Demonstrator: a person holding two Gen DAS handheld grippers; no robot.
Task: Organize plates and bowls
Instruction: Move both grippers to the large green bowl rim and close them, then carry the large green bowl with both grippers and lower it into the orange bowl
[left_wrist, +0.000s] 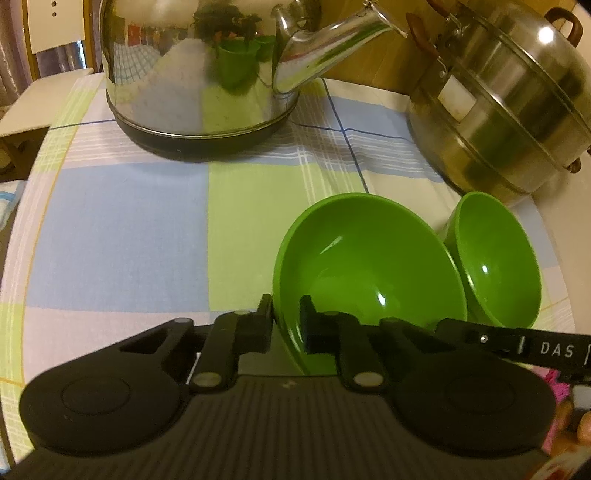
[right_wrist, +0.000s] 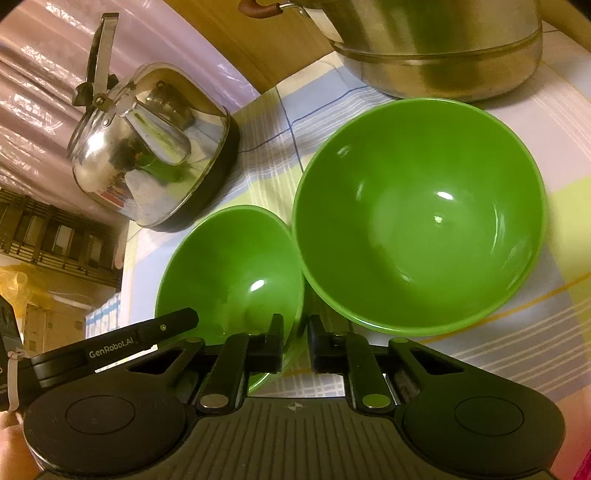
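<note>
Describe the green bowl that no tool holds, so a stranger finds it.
Find the large steel pot on the checked cloth. Just in front of it stands the wide green bowl. Its neighbour, the smaller green bowl, is pinched at the rim by the left tool and right tool; this one is untouched.

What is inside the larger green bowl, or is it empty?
Empty. In the right wrist view the larger green bowl shows only its bare, shiny inside.

A table covered by a checked blue, green and white cloth (left_wrist: 122, 221) stands under warm yellowish light, with a pale curtain (right_wrist: 48, 74) and dark shelving (right_wrist: 55, 236) at far left and a wooden panel (right_wrist: 229, 40) behind.
</note>
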